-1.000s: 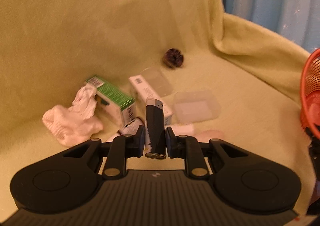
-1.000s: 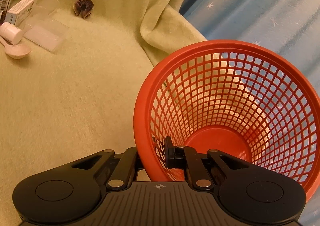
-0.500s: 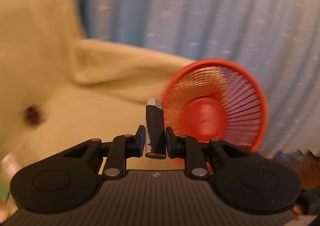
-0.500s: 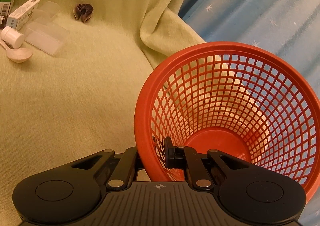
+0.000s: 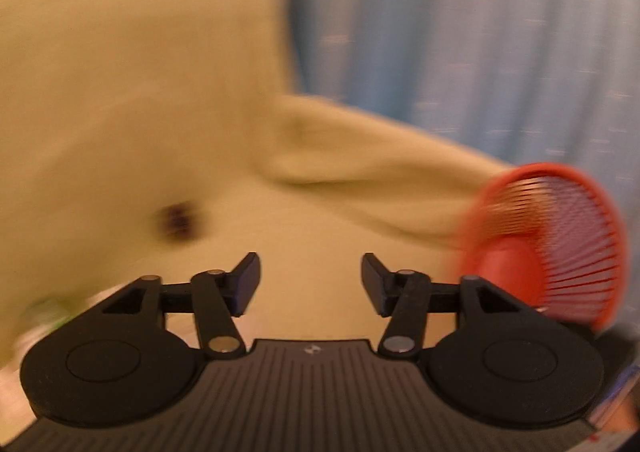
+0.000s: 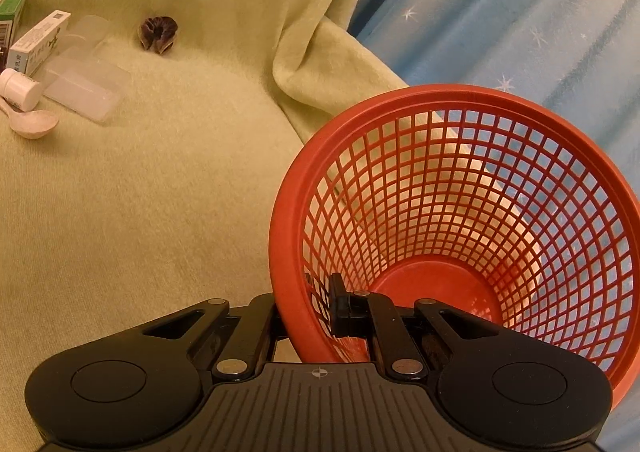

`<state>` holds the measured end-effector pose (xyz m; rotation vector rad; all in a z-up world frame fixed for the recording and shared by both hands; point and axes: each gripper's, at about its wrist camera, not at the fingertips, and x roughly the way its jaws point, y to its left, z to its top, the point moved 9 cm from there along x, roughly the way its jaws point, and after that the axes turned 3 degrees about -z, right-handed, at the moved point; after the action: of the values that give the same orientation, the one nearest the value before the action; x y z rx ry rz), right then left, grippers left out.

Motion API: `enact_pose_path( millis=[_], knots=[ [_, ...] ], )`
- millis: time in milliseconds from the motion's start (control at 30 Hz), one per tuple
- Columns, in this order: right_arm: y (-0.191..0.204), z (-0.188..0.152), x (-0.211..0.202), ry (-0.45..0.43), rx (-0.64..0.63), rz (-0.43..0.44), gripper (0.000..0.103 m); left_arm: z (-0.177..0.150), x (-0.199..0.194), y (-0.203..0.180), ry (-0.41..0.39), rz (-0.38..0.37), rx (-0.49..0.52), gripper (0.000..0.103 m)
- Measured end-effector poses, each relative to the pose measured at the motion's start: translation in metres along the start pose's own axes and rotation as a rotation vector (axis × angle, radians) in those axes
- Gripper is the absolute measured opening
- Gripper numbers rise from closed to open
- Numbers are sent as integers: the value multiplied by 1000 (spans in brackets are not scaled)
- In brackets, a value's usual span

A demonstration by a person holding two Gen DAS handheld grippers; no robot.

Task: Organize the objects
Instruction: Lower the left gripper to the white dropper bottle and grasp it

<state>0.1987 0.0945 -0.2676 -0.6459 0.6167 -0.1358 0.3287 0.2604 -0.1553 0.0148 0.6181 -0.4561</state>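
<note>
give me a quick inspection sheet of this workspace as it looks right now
surface: yellow-green blanket, draped up behind and folded near the basket
job's things: red mesh basket, tilted, nothing visible inside; white bottle, spoon, clear lidded box, white carton, green carton grouped at the far left
clutter: dark crumpled item lying apart from the group
grippers: left claw opening, nothing between its fingers; right claw shut on the basket's near rim
cables: nothing seen
surroundings: blue curtain with star marks behind; left wrist view is motion-blurred
</note>
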Motion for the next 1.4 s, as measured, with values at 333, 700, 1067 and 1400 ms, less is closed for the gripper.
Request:
enact_pose_path(
  millis=[333,700,1067,1400],
  knots=[
    [1,0,-2,0,2,3,4,-104,-43,116,136,311,-94,56],
    [2,-3,-4,3,-12,3,5,-135,3,139,241,289,-3,48],
    [4,-6,-8,8,-29,4,5,-151,15,127,302,239,-17,21],
    [7,-5,-7,4,-41,6,5,-156,7,59,269,56,-27,22]
  ],
)
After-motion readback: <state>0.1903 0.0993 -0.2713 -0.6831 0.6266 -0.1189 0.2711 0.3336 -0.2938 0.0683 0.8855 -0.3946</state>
